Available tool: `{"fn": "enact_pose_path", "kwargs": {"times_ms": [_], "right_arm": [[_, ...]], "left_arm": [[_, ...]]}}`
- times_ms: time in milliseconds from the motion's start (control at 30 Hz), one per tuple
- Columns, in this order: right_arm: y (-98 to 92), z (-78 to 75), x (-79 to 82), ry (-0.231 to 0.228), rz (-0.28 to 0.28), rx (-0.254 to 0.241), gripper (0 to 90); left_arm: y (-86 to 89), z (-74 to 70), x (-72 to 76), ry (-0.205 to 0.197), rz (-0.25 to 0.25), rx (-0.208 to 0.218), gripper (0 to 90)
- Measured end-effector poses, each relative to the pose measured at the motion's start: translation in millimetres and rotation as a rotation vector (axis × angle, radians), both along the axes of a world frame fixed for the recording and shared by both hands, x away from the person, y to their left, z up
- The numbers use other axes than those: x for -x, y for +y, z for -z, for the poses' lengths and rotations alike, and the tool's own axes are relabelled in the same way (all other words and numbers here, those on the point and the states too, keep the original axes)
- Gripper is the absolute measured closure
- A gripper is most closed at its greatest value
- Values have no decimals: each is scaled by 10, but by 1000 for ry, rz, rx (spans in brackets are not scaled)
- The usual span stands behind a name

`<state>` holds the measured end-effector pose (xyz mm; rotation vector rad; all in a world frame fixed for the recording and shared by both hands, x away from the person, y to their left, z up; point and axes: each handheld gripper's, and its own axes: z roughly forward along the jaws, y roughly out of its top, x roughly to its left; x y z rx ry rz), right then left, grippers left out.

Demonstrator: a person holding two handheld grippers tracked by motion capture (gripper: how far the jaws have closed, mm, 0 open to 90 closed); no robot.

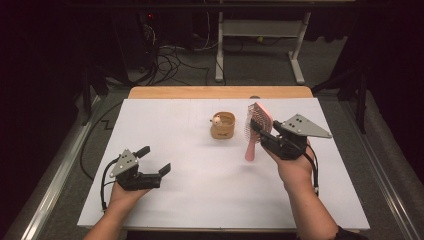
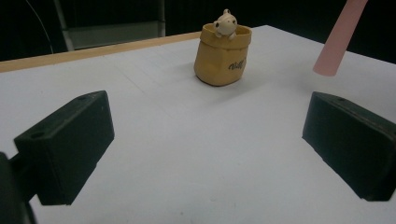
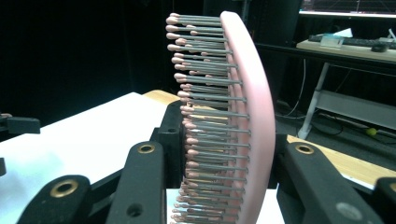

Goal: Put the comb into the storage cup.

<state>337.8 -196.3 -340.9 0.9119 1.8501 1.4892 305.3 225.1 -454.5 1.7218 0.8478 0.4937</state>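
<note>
worktop (image 1: pixel 165 200): white, mostly bare | right gripper (image 1: pixel 261 134): clamped on pink hairbrush (image 1: pixel 256 125) head, handle hanging down, off the surface at 3 o'clock of the pouch, guessing so it drops in | left gripper (image 1: pixel 152 160): jaws apart, parked at 7 o'clock | tan pouch (image 1: pixel 223 125): upright, mouth open

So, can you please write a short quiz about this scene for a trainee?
1. True or false: the right gripper is shut on the pink hairbrush.
2. How do the left gripper's jaws stand? A) wide open, nothing between them B) shut on the pouch
3. What sits on the rim of the tan pouch?

Key: 1 true. 2 A. 3 a small cream animal figure.
</note>
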Motion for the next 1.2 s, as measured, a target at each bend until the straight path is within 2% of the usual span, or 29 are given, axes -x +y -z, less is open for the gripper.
{"fn": "enact_pose_path", "kwargs": {"times_ms": [133, 333, 500, 733, 1200], "right_arm": [[-35, -13, -46, 3, 15, -4, 645], [-30, -38, -109, -2, 25, -4, 645], [21, -46, -144, -5, 41, -7, 645], [100, -95, -162, -23, 39, -7, 645], [201, -165, -242, -52, 25, -30, 645]], "left_arm": [[-5, -1, 10, -18, 7, -8, 28], [9, 11, 4, -7, 10, -7, 28], [-5, 12, 5, -22, 24, -20, 28], [-28, 12, 12, -12, 31, -19, 28], [-10, 14, 32, -27, 32, -33, 24]]}}
